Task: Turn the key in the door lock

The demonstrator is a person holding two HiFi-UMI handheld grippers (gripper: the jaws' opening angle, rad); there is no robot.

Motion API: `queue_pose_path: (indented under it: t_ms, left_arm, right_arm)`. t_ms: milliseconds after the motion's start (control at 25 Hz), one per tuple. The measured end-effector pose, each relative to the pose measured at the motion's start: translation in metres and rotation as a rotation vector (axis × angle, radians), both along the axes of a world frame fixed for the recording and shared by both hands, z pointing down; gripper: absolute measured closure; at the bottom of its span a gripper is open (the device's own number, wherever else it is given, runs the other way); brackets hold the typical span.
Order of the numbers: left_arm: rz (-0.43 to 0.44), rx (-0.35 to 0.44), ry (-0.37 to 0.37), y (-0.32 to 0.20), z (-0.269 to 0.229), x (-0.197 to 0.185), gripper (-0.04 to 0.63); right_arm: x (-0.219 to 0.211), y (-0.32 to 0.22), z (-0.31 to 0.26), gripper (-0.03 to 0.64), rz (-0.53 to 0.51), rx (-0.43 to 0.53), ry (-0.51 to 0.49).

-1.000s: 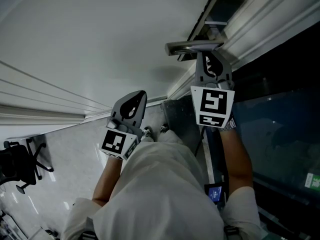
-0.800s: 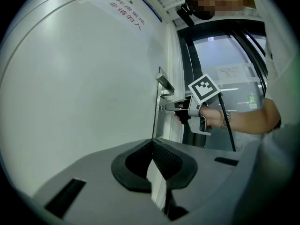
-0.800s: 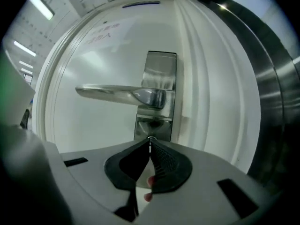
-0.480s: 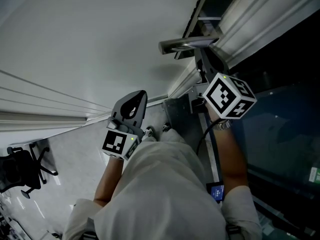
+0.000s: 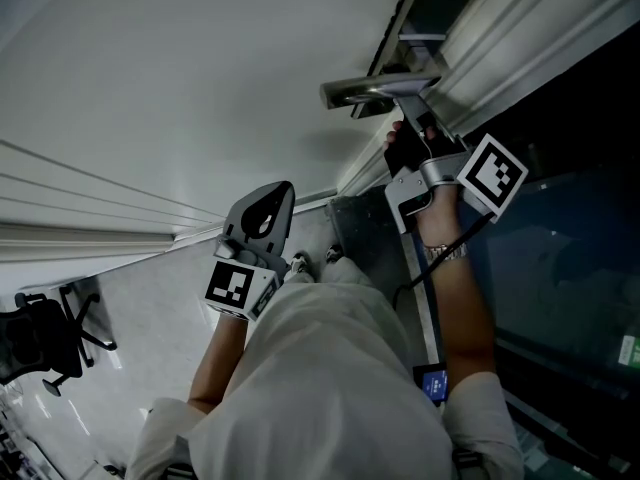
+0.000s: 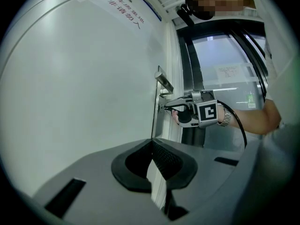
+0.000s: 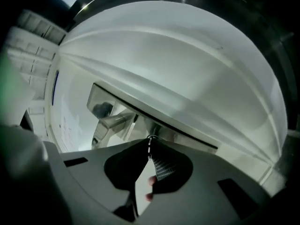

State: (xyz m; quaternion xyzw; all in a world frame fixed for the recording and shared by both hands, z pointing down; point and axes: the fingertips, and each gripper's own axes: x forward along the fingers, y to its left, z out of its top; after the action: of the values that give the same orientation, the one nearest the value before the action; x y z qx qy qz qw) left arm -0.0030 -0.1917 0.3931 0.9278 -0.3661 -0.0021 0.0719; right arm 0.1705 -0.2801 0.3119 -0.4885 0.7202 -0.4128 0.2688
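**Entry: door, key-turning in hand**

1. Left tool (image 5: 280, 193). We list it well apart from the door handle (image 5: 375, 90), on the person's side, pointing level at the white door (image 5: 180, 78) and touching nothing. Its jaws are pressed together with nothing between them. We judge it is parked there to leave the working hand room.

2. Right tool (image 6: 163, 108). It sits just beneath the door handle, with its tip at the door's edge. Its jaws are pinched on the key (image 7: 148, 147), a thin metal blade with a small ring, seen edge-on between the pads. We judge the pads lie flat on the blade so that a twist carries into the key without slipping, and that the tool lines up with the key's axis for the same reason.

3. Key. It is directly under the door handle, with its far end toward the lock. The keyhole is hidden behind the jaw tips, so we cannot say how deep the key sits.

4. Containers. There are none in view. The lock is the only receptacle, and we judge it holds the key's blade.

5. Door handle. It is a metal lever standing out from its plate (image 7: 101, 104), and nothing touches it.

6. Glass panel (image 5: 560, 238). It lies beyond the door handle, on the far side of the door frame.
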Motion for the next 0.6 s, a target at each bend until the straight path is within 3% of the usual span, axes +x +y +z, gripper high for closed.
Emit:
queue_pose_path:
  t_ms: [160,360,480,600]
  left_arm:
    - [-0.003,0.0,-0.001,0.0004,0.0006,-0.001,0.591]
    - [-0.006,-0.002,-0.001,0.0006,0.0012,-0.001,0.591]
    - [-0.005,-0.026,-0.021,0.0022,0.0061,-0.0016,0.59]
    - [-0.005,-0.005,0.0,0.0017,0.0017,-0.0001,0.59]
  right_arm:
    - [-0.001,-0.0004,0.0014,0.604,-0.032,-0.025,-0.228]
    - [-0.0008,-0.0009,0.0026,0.603,-0.029,-0.052,-0.327]
    - [-0.002,-0.0011,-0.0002,0.603,-0.055,-0.025,-0.229]
    - [-0.0018,0.0017,-0.0066,0.556,-0.08,0.036,0.004]
